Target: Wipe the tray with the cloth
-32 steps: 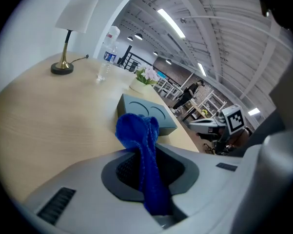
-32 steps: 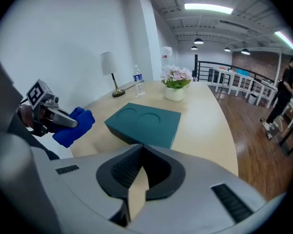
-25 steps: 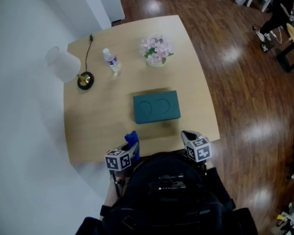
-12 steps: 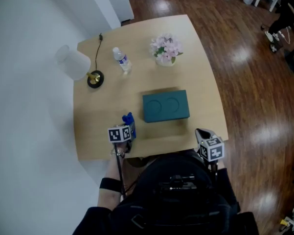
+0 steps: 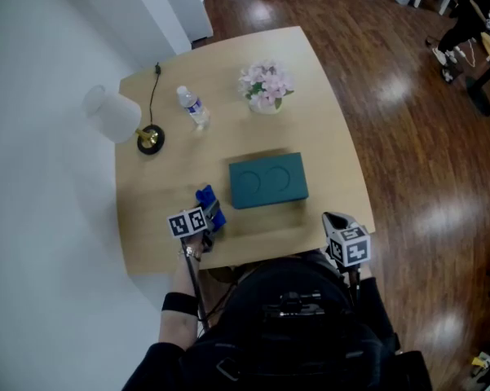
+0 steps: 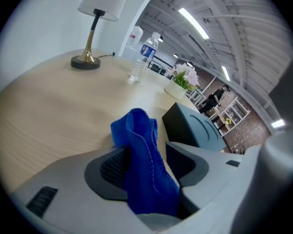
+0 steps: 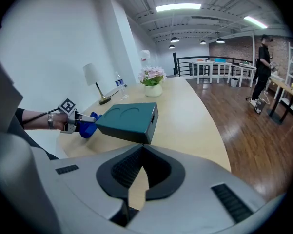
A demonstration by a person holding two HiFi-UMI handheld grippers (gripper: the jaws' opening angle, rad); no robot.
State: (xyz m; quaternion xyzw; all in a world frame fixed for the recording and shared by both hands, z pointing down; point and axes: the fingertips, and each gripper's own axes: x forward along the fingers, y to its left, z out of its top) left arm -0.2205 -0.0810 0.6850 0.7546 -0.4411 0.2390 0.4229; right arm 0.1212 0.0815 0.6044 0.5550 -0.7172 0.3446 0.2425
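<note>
**Tray** (image 5: pixel 268 181) — dark teal, rectangular, with two round recesses in the upturned face. It is set on the table (image 5: pixel 159 177), somewhat toward the near edge. Its long axis is laid left to right across the head view, roughly along that edge, with the right end turned slightly away. A slot is seen in the short end facing the right claw (image 7: pixel 141 150).

**Cloth** (image 5: pixel 208 208) — blue, bunched into a narrow fold. It is found just beside the tray's near-left corner, apart from the tray. Its long axis runs along the jaws of the left claw (image 6: pixel 144 150), free end pointed away from the person. Whether the free end rests on the table cannot be told.

**Change noted** — compared with a second ago, the left claw and cloth have been carried out from the near table edge to the tray's side. The jaws have just been opened to full spread. The cloth leans on the left pad, clear of the right one, and is no longer pinched.

**Reading for the task** — the cloth is judged released beside the tray, not on it. No wiping is judged begun, and a fresh grip would be needed first.

**Right claw** — jaws closed, tips together, nothing between them; held near the table edge, off the tray's right.
</note>
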